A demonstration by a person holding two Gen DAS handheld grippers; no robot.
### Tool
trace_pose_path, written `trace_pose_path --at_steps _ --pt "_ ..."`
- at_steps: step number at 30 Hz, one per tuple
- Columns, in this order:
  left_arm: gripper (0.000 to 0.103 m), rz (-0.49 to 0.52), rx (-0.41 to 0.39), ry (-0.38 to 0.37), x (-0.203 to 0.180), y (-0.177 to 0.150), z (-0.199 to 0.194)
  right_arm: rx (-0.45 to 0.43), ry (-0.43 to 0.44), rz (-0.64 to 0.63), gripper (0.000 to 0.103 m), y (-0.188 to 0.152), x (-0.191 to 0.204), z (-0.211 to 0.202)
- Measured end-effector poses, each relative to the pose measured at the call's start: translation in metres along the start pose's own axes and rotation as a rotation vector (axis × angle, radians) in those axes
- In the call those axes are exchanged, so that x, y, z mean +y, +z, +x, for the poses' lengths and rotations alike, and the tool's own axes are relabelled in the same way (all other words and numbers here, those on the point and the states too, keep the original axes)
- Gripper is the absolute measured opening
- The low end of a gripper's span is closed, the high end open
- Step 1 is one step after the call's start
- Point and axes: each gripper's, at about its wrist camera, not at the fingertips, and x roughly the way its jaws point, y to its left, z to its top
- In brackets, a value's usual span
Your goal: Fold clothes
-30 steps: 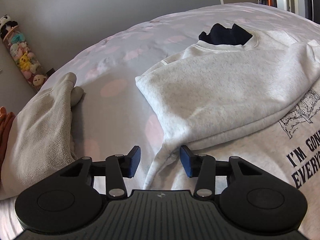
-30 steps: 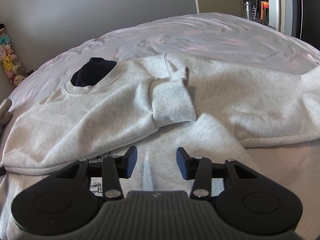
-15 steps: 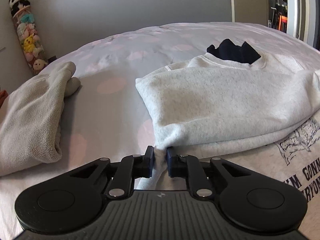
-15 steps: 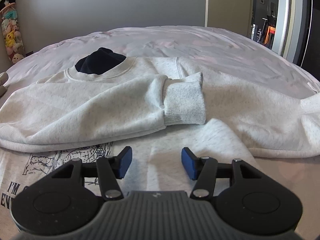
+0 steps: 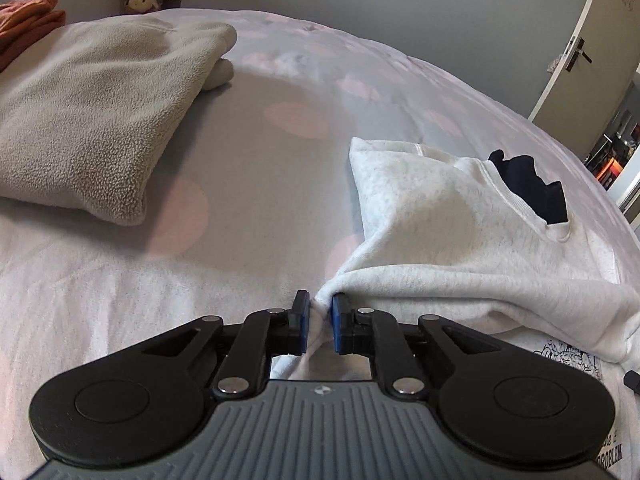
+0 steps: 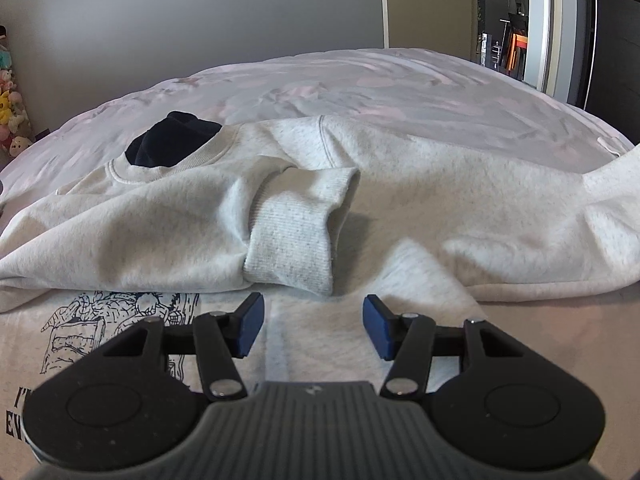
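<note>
- Since a second ago the left gripper (image 5: 320,322) has closed on a fold of the sweatshirt (image 5: 460,236) at its side edge and rolled, so the bed now tilts in its view.
- The right gripper (image 6: 313,328) has widened a little; its jaws stand apart, nothing between the pads, above the sweatshirt's lower front.
- The sweatshirt lies spread on the bed (image 6: 360,80), one sleeve folded across the chest, cuff (image 6: 296,240) near the middle.
- No containers show; a dark garment (image 6: 172,144) sits at the neck opening, mostly hidden.
- The chest print (image 6: 100,320) is partly covered by the sleeve and gripper; its lettering is cut off.
- A beige fleece (image 5: 88,120) lies well apart; an orange cloth (image 5: 24,20) is cropped at the edge.
</note>
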Motion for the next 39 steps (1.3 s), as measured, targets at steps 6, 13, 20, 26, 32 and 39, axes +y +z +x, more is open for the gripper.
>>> trace_pose_path --at_steps 6,13,20,26,32,39 --pt "0.013 -0.118 0.031 -0.058 0.018 0.003 0.003 0.008 0.001 -0.009 0.059 -0.001 0.001 0.003" --pt "0.013 -0.35 0.084 -0.181 0.051 0.006 0.013 0.006 0.01 0.007 0.059 0.0 -0.001 0.002" --pt "0.012 -0.499 0.066 -0.231 0.068 0.005 0.018 0.004 0.026 0.029 0.059 0.001 -0.005 0.002" --pt "0.011 -0.465 0.083 -0.216 0.063 0.009 0.02 0.0 0.033 0.043 0.059 0.002 -0.007 0.003" --pt "0.024 -0.444 0.181 -0.218 0.065 0.015 0.007 -0.019 0.037 0.078 0.059 0.007 -0.013 -0.002" --pt "0.036 -0.295 0.16 -0.146 0.058 0.025 -0.022 -0.053 0.078 0.176 0.061 0.017 -0.025 -0.011"
